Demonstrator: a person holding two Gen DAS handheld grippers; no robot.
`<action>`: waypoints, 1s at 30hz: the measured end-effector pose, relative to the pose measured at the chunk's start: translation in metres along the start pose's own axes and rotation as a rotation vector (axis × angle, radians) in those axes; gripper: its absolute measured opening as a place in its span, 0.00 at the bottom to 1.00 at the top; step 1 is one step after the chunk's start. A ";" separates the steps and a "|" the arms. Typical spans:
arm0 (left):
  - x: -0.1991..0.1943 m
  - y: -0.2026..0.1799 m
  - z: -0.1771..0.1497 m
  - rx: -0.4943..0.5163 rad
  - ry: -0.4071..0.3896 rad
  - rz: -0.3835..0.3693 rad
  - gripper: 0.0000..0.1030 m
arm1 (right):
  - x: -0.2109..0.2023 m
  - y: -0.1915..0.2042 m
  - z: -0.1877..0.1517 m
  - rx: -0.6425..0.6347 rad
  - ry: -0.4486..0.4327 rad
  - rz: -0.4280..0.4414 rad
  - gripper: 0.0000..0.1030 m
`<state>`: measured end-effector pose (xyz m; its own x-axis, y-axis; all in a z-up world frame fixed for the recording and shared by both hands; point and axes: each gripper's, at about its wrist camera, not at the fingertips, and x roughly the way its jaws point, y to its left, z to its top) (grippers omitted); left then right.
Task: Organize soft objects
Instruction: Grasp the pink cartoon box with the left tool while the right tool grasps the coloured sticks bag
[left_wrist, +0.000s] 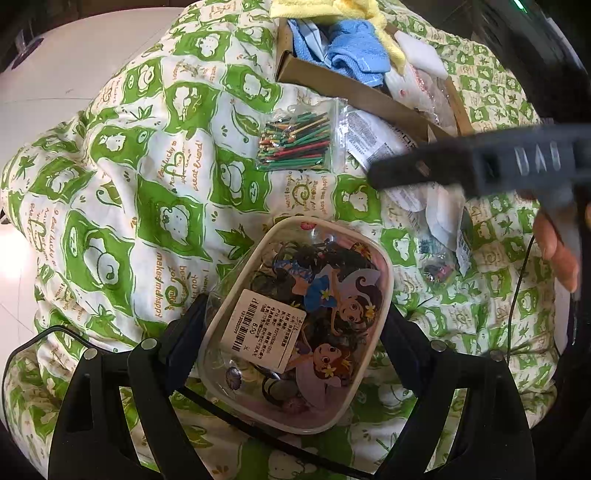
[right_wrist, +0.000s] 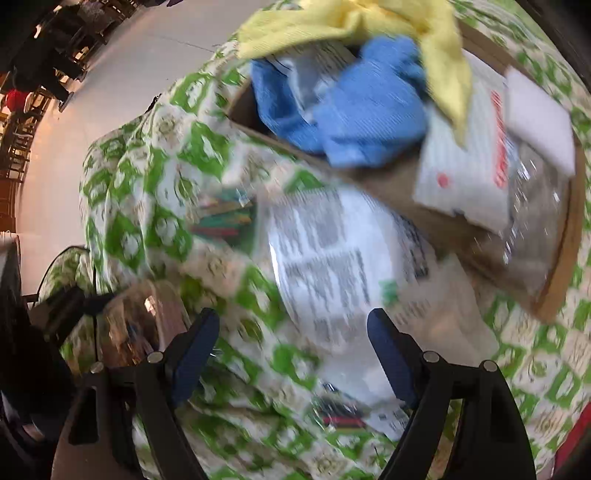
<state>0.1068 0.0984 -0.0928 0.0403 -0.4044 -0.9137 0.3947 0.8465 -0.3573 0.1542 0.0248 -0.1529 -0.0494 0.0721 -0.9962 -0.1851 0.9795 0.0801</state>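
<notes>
So the left gripper (left_wrist: 295, 325) has its jaws spread wide on either side of the clear plastic pouch with cartoon girls and a cream rim (left_wrist: 314, 295), which lies on the green-and-white quilt (left_wrist: 122, 192); can't tell if the pads actually press it. The right gripper (right_wrist: 293, 350) hangs wide and empty over a white printed packet (right_wrist: 332, 254). I'd guess both are headed for the brown cardboard box (left_wrist: 354, 92) already stuffed with blue and yellow cloths.
</notes>
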 end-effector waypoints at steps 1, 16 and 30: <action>0.003 -0.002 0.001 0.001 0.005 0.002 0.85 | 0.002 0.007 0.009 0.001 0.002 0.002 0.80; 0.002 0.003 0.002 -0.018 -0.005 -0.020 0.85 | 0.048 0.084 0.097 0.016 0.017 0.026 0.63; 0.000 -0.001 0.001 -0.008 0.000 0.011 0.85 | 0.022 0.081 0.078 -0.028 0.008 0.028 0.32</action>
<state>0.1072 0.0975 -0.0925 0.0442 -0.3953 -0.9175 0.3869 0.8535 -0.3491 0.2145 0.1206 -0.1709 -0.0624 0.0979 -0.9932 -0.2111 0.9714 0.1090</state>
